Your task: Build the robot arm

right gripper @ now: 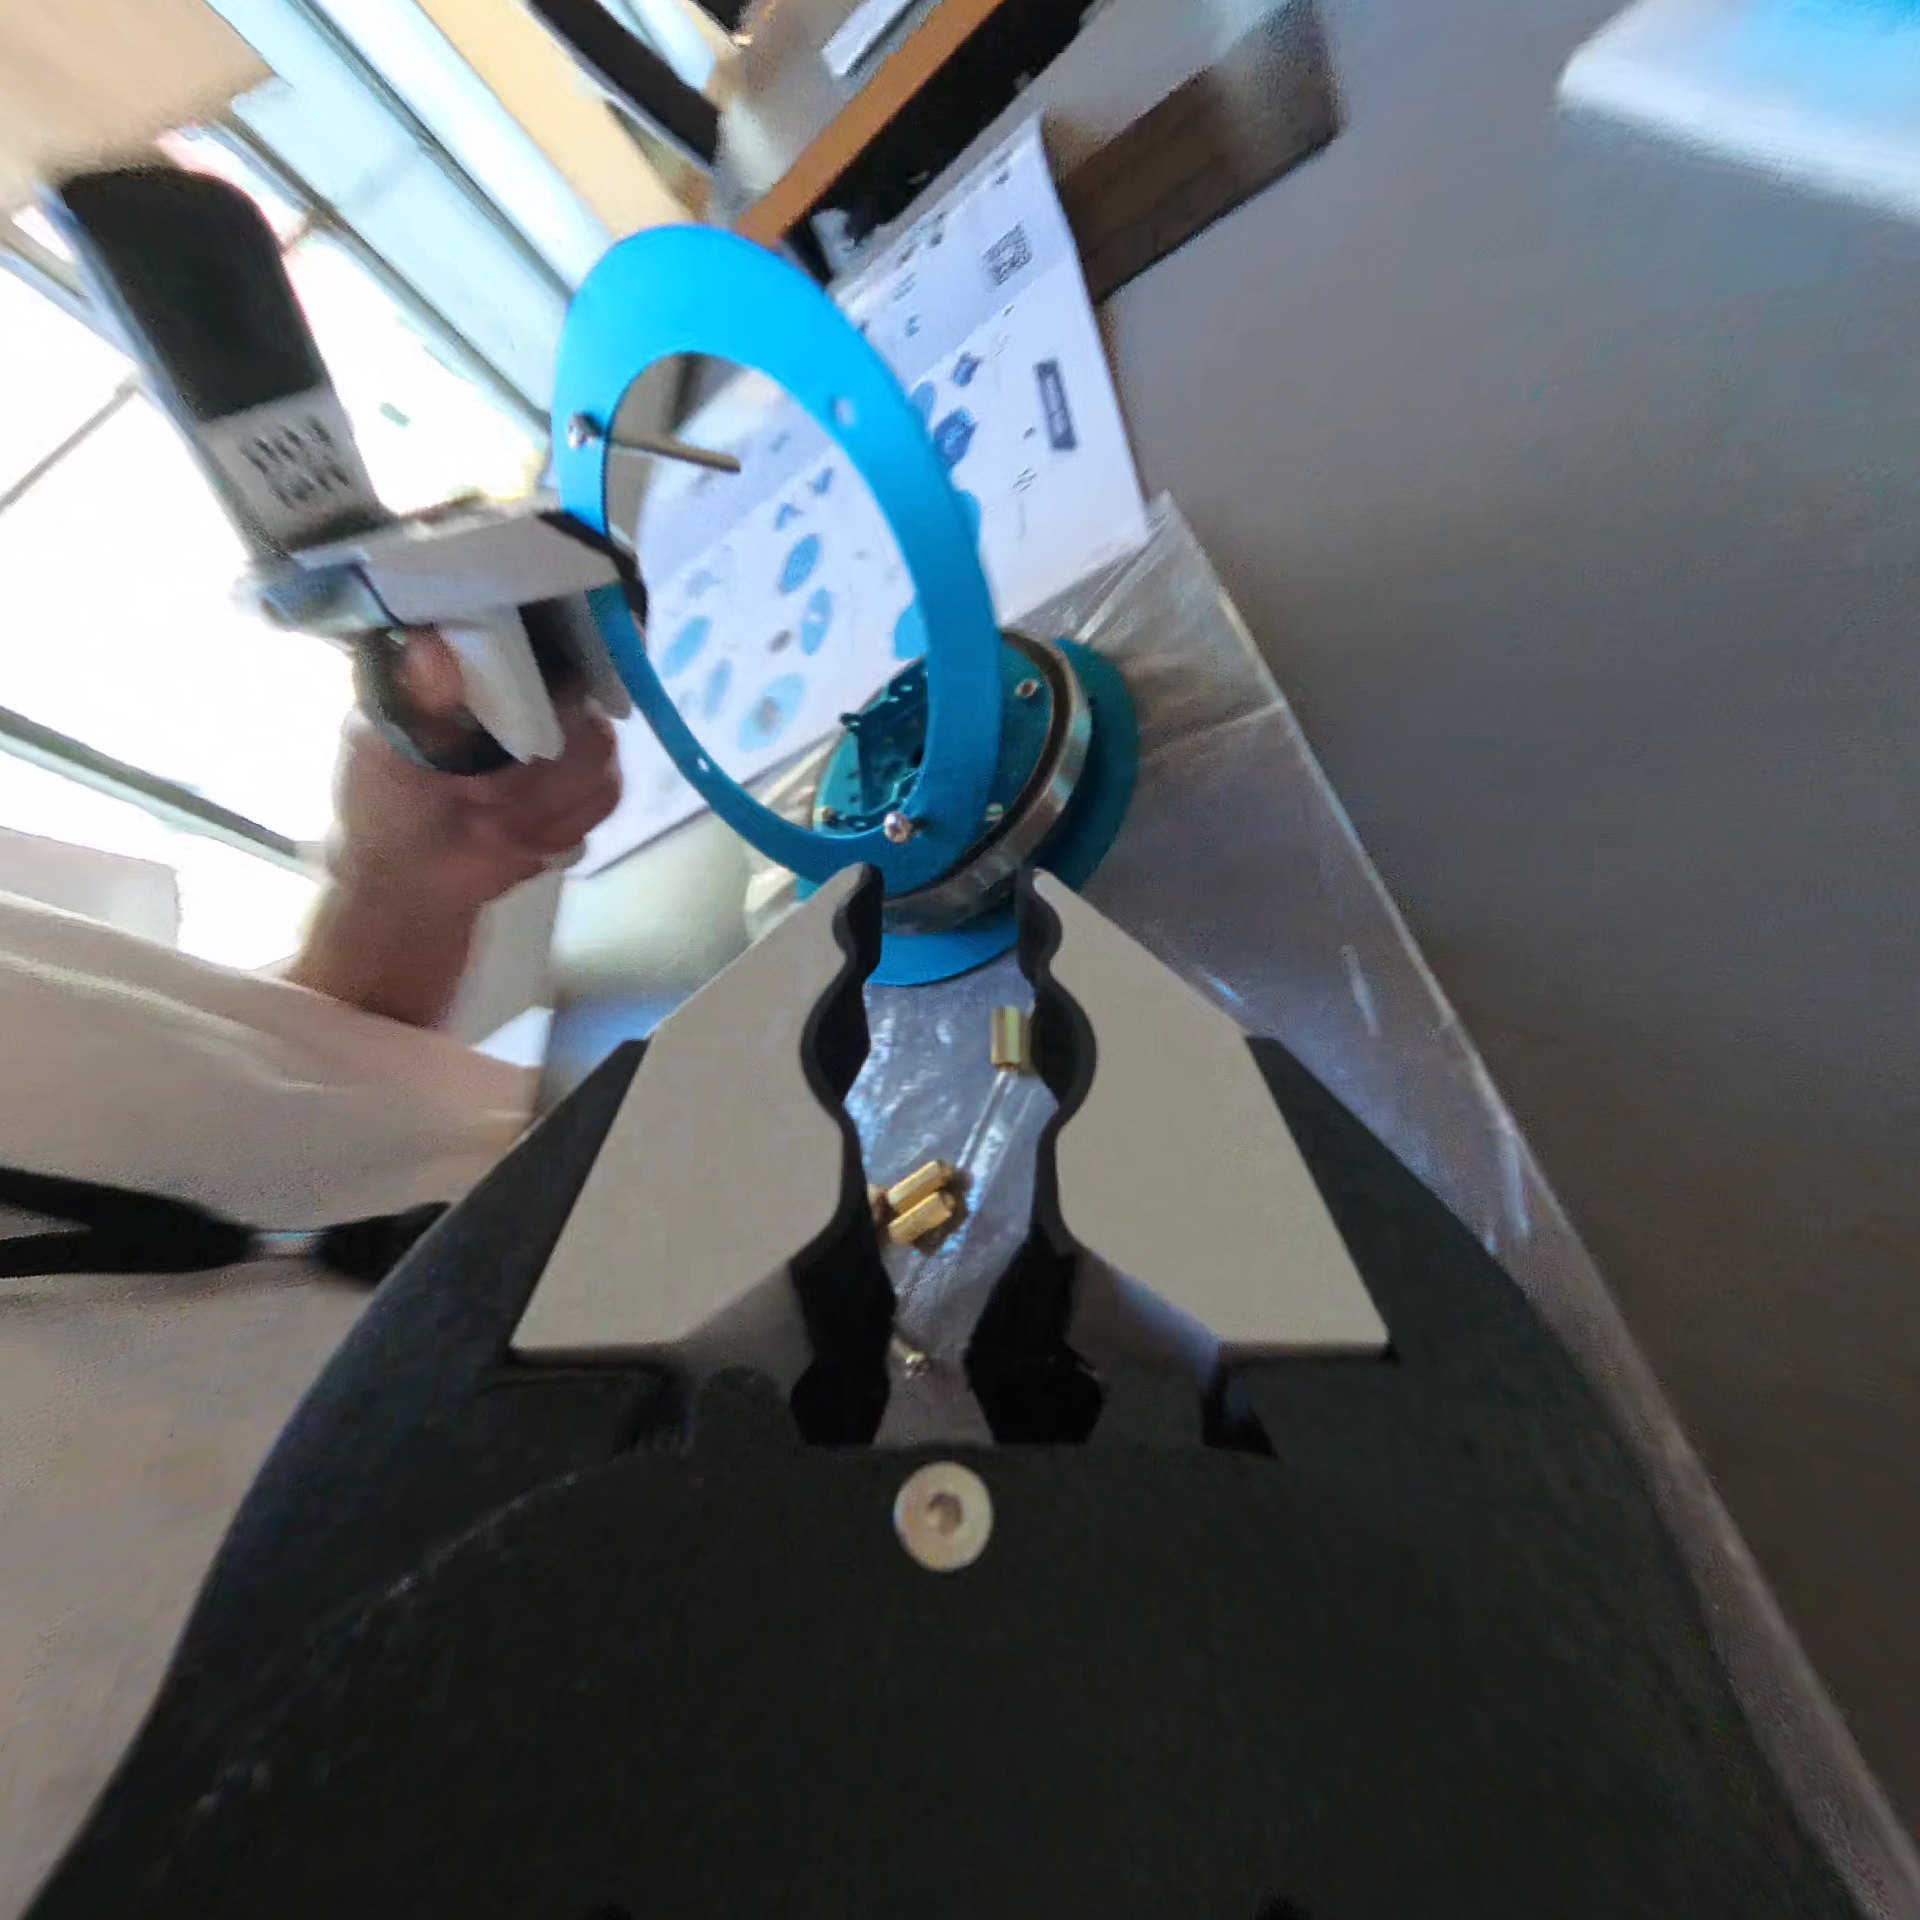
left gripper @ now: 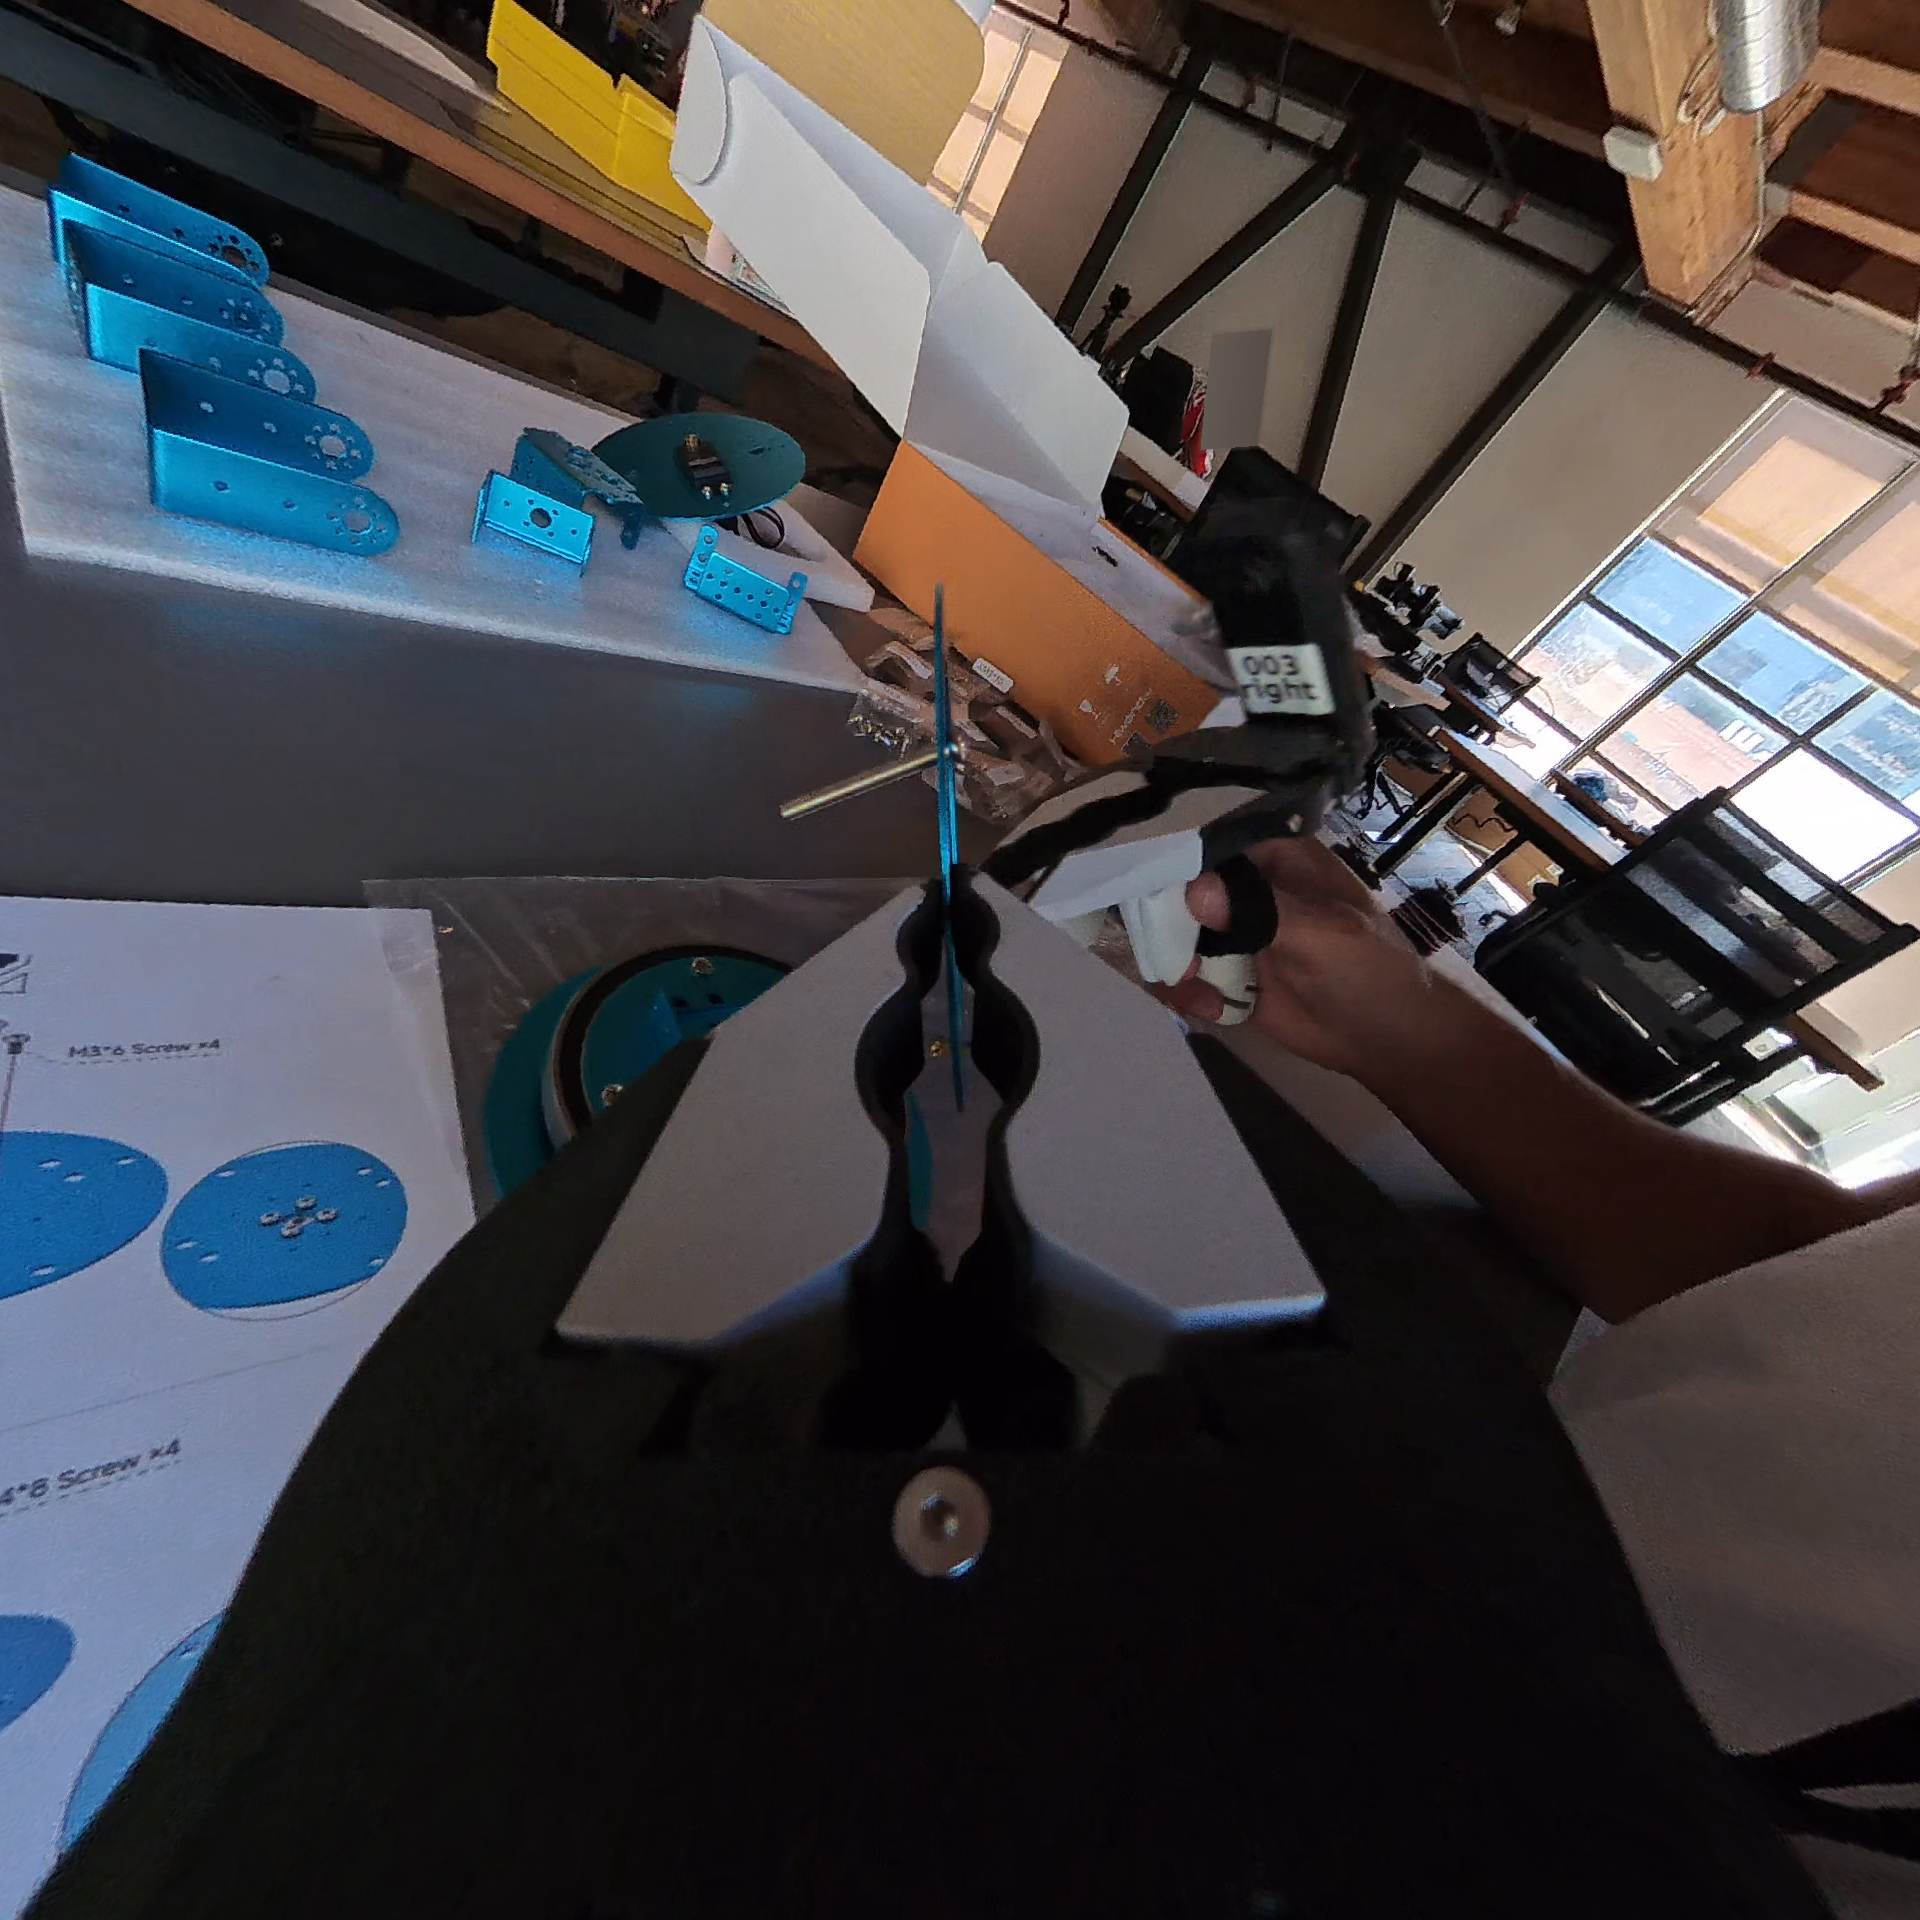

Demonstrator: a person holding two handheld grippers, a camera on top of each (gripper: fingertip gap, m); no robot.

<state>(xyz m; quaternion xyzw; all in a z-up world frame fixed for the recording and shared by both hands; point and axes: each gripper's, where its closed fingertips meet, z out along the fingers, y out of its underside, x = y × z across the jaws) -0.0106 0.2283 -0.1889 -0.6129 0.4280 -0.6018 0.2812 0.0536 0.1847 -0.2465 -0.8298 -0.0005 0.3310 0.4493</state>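
Right up against the lens in the left wrist view, the left gripper has its two grey fingers pressed together on the rim of a thin blue ring, seen edge-on and standing upright out of the tips — a firm pinch, no daylight between the pads and the metal. A silver standoff rod juts sideways from the ring, fixed with a small screw. Over in the right wrist view, the right gripper has its fingers parted with a clear gap between them, holding nothing; through that gap lie brass standoffs on a clear plastic bag. Just past its tips sits a round blue base assembly with a metal bearing ring, resting on that bag, and the blue ring hangs in the air in front of it, face-on here, clamped at its left edge by the other gripper. I can't tell whether the ring's lower edge touches the base or only overlaps it in view. A printed instruction sheet lies on the grey table beside the base. Farther back on a white foam sheet stand blue metal brackets and a blue disc, next to an open orange box — well apart from both grippers.
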